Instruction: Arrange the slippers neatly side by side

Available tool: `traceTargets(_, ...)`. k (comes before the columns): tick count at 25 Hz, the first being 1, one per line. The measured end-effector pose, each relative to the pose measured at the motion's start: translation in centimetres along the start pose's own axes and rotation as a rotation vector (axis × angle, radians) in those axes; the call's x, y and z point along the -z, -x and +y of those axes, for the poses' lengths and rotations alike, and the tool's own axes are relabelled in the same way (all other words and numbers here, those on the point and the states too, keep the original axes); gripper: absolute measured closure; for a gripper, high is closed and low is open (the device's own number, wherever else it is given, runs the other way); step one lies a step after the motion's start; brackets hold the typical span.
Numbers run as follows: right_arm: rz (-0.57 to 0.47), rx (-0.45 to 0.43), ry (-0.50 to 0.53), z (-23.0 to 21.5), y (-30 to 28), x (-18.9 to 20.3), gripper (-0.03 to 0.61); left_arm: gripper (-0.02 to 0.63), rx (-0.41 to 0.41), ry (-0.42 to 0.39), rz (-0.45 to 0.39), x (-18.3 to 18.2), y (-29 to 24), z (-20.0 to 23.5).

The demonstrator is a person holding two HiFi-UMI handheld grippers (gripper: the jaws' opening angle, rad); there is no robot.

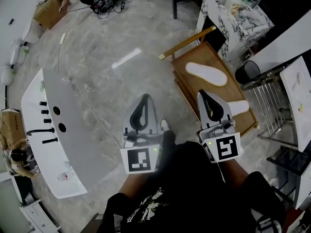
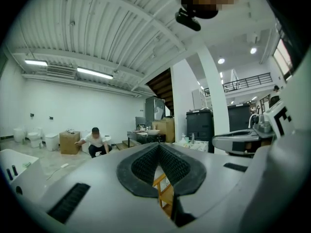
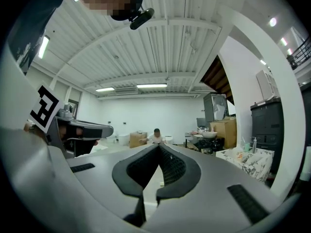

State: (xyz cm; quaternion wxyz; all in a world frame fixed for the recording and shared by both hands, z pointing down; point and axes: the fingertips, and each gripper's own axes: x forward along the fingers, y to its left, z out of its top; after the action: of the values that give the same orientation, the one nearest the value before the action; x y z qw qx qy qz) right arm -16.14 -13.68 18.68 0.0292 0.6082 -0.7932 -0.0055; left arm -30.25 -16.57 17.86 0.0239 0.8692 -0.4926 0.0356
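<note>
At far left the white bathtub (image 1: 48, 130) curves along the wall, and the bare marble floor (image 1: 97, 47) between it and the person's legs is the widest room for moving. The left tongs (image 1: 145, 98) hang over that floor, jaws pressed together on nothing.

Right of them stands a low wooden platform (image 1: 206, 55) with a pale rail (image 1: 187, 42) sticking out past its upper left corner. Both slippers lie on it. The far slipper (image 1: 206, 74) lies slantwise near the middle, and the near slipper (image 1: 239, 107) sits close to the front right edge, partly hidden behind the right tongs (image 1: 202, 95). The two are apart and point different ways, so the pairing is not yet done. The right tongs are also fully closed and empty.

Likely trouble: tongs brought in closed would shove a slipper rather than take it, and the near one, so close to the edge, could slide off towards the black bin (image 1: 248, 72) and the metal rack (image 1: 272, 106), which crowd that side. A reach from the left could catch the rail — coming in over the platform's front looks freer.
</note>
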Motion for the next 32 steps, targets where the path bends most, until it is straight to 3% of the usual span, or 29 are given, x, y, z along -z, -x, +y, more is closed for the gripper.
traceTargets(12,0.006,0.197,-0.005,-1.5,-2.2,1.0,0.580,0.612,0.199,-0.020,-0.011,0.1,-5.3,0.8)
traceTargets(17,0.008,0.271,-0.005,-2.0,-2.0,1.0,0.581,0.612,0.245,-0.004,0.011,1.0,-6.5,1.0)
traceTargets(32,0.063,0.511,-0.033,-6.9,2.7,3.1,0.580,0.612,0.505,-0.042,0.051,2.1,-9.6,-5.8)
